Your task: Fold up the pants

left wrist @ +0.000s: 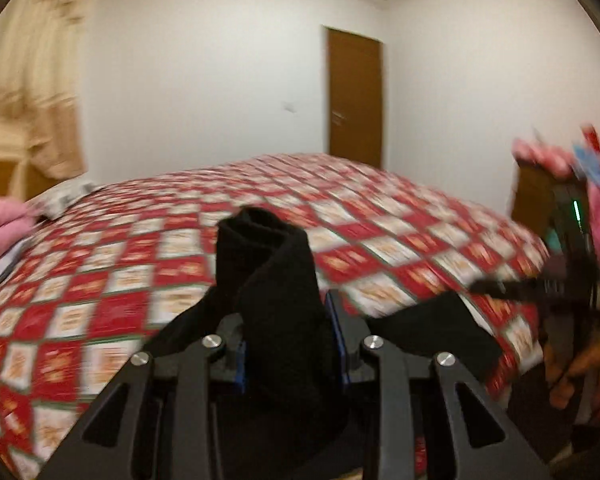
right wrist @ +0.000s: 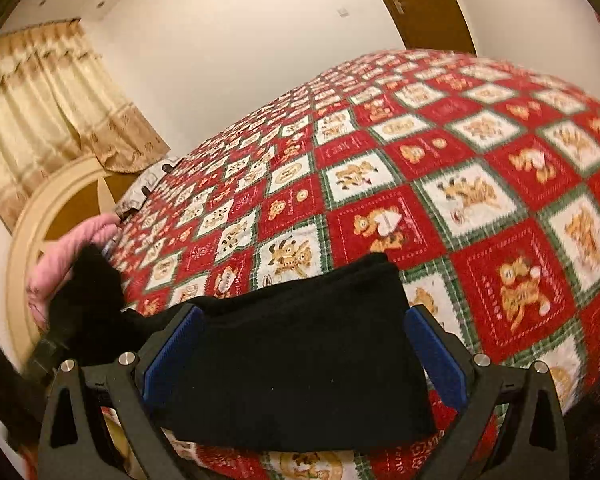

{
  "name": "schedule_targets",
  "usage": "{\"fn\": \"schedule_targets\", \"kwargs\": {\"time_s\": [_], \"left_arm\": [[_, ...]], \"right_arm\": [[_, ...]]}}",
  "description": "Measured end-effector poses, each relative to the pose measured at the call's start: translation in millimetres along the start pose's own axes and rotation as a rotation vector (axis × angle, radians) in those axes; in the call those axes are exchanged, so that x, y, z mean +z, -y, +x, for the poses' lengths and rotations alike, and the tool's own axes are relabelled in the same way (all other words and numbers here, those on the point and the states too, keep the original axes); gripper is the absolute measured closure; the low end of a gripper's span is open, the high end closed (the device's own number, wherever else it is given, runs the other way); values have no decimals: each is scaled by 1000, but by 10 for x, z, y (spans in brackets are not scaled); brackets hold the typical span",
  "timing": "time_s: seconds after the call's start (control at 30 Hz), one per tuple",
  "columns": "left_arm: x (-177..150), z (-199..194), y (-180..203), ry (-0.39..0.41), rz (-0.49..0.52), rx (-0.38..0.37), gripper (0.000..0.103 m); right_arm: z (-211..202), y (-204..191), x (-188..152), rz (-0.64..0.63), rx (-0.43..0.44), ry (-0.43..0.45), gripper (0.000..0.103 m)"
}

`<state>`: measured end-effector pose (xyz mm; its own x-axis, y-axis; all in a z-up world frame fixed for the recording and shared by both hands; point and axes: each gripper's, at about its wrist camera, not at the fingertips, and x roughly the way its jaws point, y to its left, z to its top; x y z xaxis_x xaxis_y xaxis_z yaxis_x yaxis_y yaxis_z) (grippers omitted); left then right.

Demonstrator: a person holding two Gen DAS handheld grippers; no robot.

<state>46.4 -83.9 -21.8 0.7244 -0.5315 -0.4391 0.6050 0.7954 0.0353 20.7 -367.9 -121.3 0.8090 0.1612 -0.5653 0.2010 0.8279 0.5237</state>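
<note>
The black pants (left wrist: 268, 264) lie near the front edge of a bed with a red and white checked cover (left wrist: 140, 280). My left gripper (left wrist: 288, 320) is shut on a bunched end of them, and the cloth stands up above its fingers. Over the other end of the pants (right wrist: 300, 360), my right gripper (right wrist: 304, 312) stands open. Its blue pads (right wrist: 432, 356) are bare, and the cloth runs on under the left finger. From the left wrist, the right gripper (left wrist: 484, 285) shows blurred at the right, held by a hand (left wrist: 580, 364).
A pink pillow (left wrist: 0, 228) lies at the bed's head, by a cream headboard (right wrist: 60, 200) and beige curtains (left wrist: 32, 80). A brown door (left wrist: 354, 96) is in the far wall. Pink and red things (left wrist: 540, 160) are piled beyond the bed's right side.
</note>
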Motion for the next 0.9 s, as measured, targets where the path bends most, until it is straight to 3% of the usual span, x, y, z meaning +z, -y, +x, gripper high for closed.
{"fn": "schedule_targets", "kwargs": {"time_s": [0.13,0.23,0.27,0.33,0.4,0.5,0.53,0.6,0.67,0.77,0.9], "left_arm": [[-220,375,557,-75,93,-93,76],[-459,543,938,-108,260,-64,78],[-566,637,1041,-145,305,-56,75],[-642,625,1099,-129,344,-50,67],[-639,534,1121,-131,375,-115,39],[-581,344,955,-133,310,-219,34],[-561,270,870,-129,279,-237,34],[-509,91,600,-99,195,-230,23],[-482,-92,243,-65,87,-171,14],[-503,-232,-289,-54,-66,-48,12],[-615,-222,-783,-111,-227,114,12]], "right_arm": [[9,53,-45,31,78,-11,1],[105,46,-90,58,174,-54,1],[143,38,-110,65,202,-72,1],[202,-3,-153,62,238,-101,1],[230,-58,-173,41,267,-115,1],[229,-145,-171,19,312,-122,1],[225,-162,-179,15,323,-121,1],[255,-242,-191,-8,338,-128,1],[316,-329,-245,-41,343,-143,3],[470,-496,-381,-108,307,-162,12],[710,-796,-673,-254,175,-173,20]]}}
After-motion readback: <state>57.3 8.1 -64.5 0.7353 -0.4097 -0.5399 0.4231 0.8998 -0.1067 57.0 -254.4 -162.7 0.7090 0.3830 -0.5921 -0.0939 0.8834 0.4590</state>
